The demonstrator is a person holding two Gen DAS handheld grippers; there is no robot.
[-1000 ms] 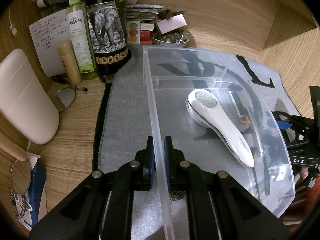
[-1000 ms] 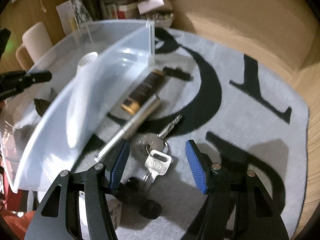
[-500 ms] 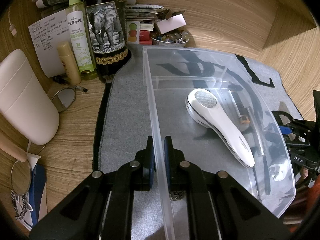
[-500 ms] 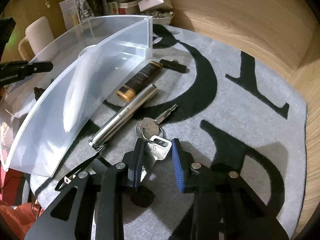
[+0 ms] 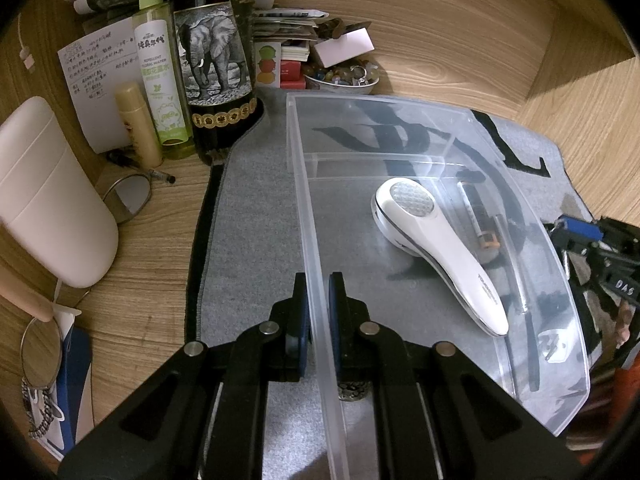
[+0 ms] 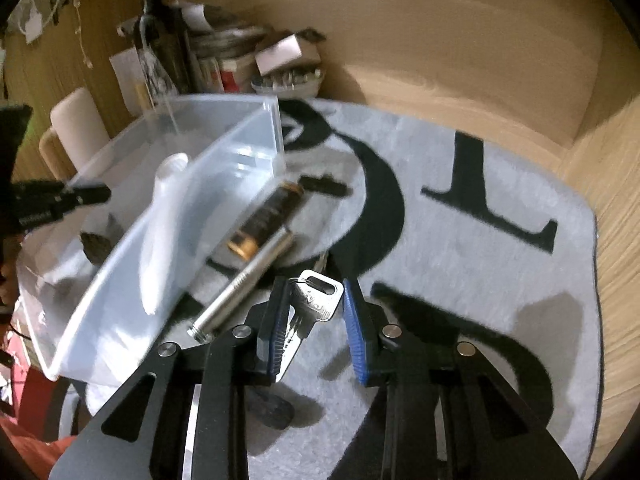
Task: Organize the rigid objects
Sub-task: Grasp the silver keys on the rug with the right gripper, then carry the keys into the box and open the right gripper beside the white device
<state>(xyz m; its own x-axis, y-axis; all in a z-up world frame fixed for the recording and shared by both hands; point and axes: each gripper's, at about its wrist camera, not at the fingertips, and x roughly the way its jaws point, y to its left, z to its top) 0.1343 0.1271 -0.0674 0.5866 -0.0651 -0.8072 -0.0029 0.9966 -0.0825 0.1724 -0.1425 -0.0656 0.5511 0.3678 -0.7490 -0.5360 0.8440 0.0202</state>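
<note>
The clear bin [image 5: 440,152] holds only the white shaver [image 5: 436,248] so far. The left hand-held gripper [image 5: 318,312] is clamped on the bin's near wall. The right hand-held gripper [image 6: 316,320] has just closed on the keys [image 6: 316,300], lifted beside the bin. The battery [image 6: 266,216], steel tube [image 6: 244,284] and a black piece [image 6: 324,185] lie outside the bin on the mat [image 6: 460,264], not yet sorted.

Beyond my work I count a grey mat [image 5: 248,216] with black lettering on the wooden desk [image 5: 460,40], an elephant-label bottle [image 5: 216,60], green spray bottle [image 5: 160,76], handwritten note [image 5: 96,80], round mirror [image 5: 128,196] and bead bowl [image 5: 344,78]
</note>
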